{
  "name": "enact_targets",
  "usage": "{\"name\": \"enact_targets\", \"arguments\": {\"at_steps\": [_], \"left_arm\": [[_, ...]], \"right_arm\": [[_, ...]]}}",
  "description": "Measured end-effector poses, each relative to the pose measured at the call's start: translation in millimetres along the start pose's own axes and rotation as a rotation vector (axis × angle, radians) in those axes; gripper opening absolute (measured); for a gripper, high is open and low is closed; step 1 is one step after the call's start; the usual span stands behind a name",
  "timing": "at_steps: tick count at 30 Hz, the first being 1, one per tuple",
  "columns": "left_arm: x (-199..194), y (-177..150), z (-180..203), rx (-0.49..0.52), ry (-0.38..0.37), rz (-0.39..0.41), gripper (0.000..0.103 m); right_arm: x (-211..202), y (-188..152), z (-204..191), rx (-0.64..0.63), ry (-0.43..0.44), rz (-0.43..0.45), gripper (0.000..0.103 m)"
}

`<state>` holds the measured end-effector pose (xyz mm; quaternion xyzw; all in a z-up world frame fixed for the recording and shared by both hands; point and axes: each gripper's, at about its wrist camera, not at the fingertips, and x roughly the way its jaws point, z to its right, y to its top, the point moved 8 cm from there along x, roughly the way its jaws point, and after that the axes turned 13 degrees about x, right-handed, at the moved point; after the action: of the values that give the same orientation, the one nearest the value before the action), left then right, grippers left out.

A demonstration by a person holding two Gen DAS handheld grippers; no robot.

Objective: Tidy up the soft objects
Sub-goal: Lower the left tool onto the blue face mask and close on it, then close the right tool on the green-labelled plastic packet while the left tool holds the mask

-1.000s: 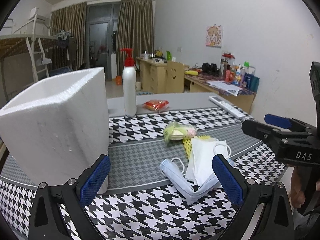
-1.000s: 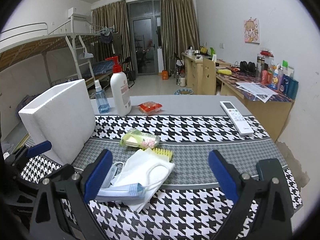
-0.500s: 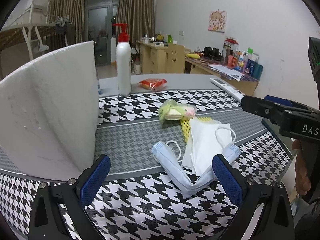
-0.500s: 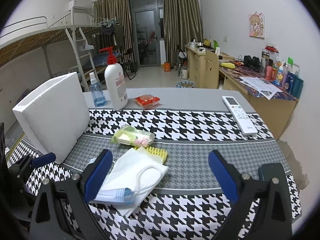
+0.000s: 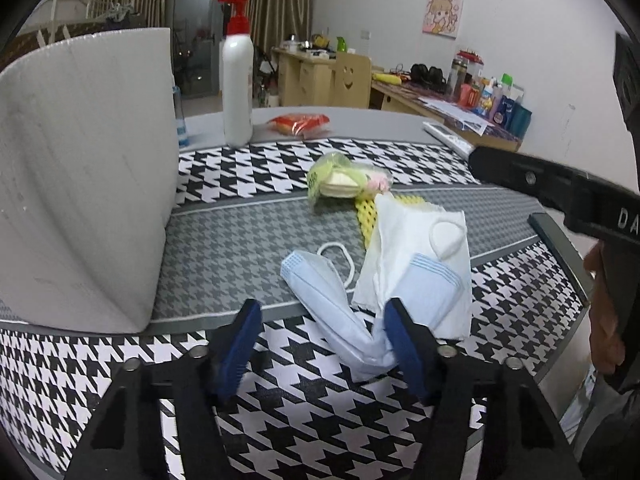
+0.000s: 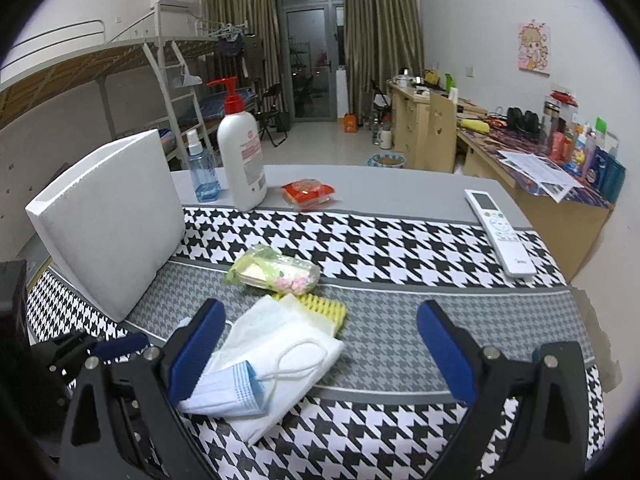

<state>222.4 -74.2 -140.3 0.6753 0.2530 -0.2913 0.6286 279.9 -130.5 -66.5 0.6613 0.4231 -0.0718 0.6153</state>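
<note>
- The white foam box (image 5: 80, 184) stands upright at the table's left, likely the bin for the soft things.
- The left gripper (image 5: 320, 338) has just been closing. Its jaws straddle the blue face mask's (image 5: 336, 312) folded end; the right pad seems to touch it, but the left stands apart, so nothing is grasped yet.
- The white mask (image 5: 416, 248) overlaps the blue one and a yellow sponge (image 6: 324, 308).
- The right gripper (image 6: 320, 354) hovers wide open above the pile.
- Only the right wrist view shows the spray bottle (image 6: 202, 172) and the whole remote (image 6: 498, 232).
</note>
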Motion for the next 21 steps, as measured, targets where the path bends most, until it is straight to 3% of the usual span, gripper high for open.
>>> {"name": "enact_targets", "arguments": {"at_steps": [6,12,17,21], "left_arm": [[3,-2,1,-0.016,-0.027,-0.010,0.060],[8,-2,7,0.007,-0.054,-0.015,0.037],[10,-1,10,0.019,-0.072,-0.019,0.032],[12,-1,8,0.012,-0.084,-0.021,0.021]], "right_arm": [[18,6,-9,-0.012,0.033,-0.036,0.098],[35,5,-20,-0.039,0.061,-0.076,0.098],[46,5,-28,-0.068,0.080,-0.100,0.098],[56,7,-35,-0.093,0.092,-0.123,0.098]]}}
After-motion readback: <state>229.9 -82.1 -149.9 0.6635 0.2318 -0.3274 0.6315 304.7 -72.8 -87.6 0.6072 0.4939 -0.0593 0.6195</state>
